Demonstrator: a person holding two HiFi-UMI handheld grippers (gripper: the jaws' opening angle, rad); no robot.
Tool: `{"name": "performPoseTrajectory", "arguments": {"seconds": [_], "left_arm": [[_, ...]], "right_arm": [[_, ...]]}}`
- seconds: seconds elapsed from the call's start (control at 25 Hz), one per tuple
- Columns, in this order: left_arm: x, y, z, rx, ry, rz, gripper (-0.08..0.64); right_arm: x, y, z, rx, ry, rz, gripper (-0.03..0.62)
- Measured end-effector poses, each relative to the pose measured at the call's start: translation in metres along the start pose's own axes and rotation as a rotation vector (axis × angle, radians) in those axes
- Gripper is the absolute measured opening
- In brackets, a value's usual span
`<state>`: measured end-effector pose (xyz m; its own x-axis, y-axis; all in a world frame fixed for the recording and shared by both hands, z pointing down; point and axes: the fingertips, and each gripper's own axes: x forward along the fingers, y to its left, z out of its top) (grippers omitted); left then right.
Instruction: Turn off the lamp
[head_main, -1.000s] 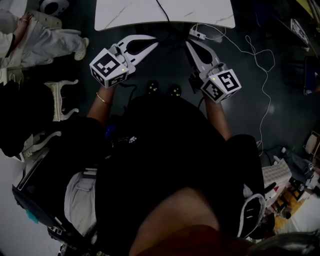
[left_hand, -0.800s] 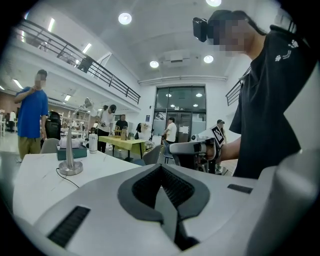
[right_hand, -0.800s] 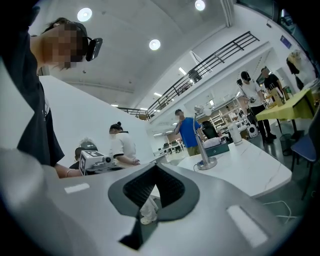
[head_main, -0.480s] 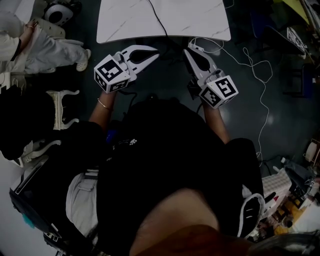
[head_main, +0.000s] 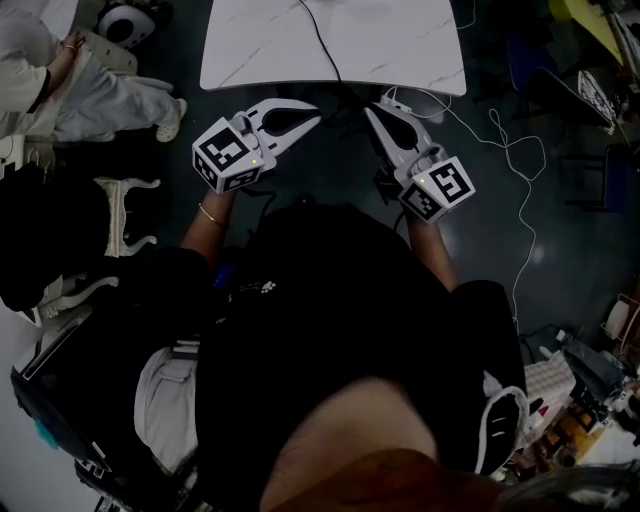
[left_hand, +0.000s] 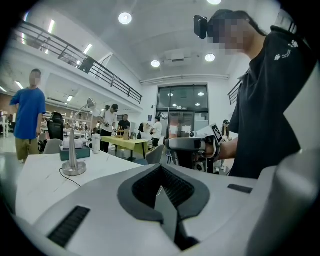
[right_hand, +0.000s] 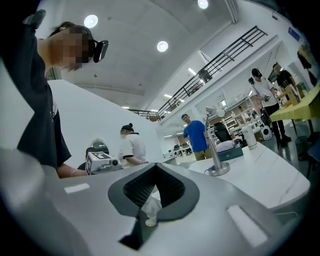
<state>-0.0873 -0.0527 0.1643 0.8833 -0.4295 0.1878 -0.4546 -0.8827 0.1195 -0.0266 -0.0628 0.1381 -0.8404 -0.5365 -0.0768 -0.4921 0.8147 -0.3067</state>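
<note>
A person stands at a white marble tabletop (head_main: 260, 50), holding the left claw (head_main: 316, 111) and the right claw (head_main: 374, 106) just short of its near edge, both aimed towards it. The head view shows only a black cord (head_main: 322, 40) running across the tabletop, with the lamp beyond its frame. The two gripper views show the lamp (right_hand: 218, 145) farther back on the tabletop, well apart from both claws. It has a round silvery base, a slim upright stem and a small tilted head, and a dark teal box (right_hand: 230, 154) sits just behind it. Whether it is lit cannot be told.

The left claw is closed, its pads meeting with nothing between them. The right claw is closed as well. A small white scrap shows low between its pads, and what it is, or whether it is gripped, cannot be told.

Only the head view shows the white cable (head_main: 510, 150) trailing over the dark floor. A bystander in a blue shirt (left_hand: 29, 110) appears in both gripper views.
</note>
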Motion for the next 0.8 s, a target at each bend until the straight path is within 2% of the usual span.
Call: {"name": "performPoseTrajectory", "arguments": {"seconds": [0.32, 0.8], "left_arm": [[-0.009, -0.001, -0.004, -0.016, 0.006, 0.013, 0.008], [-0.01, -0.005, -0.006, -0.011, 0.014, 0.002, 0.008]], "right_arm": [[0.003, 0.01, -0.007, -0.001, 0.017, 0.023, 0.002], [-0.001, 0.012, -0.012, 0.008, 0.035, 0.001, 0.0]]}}
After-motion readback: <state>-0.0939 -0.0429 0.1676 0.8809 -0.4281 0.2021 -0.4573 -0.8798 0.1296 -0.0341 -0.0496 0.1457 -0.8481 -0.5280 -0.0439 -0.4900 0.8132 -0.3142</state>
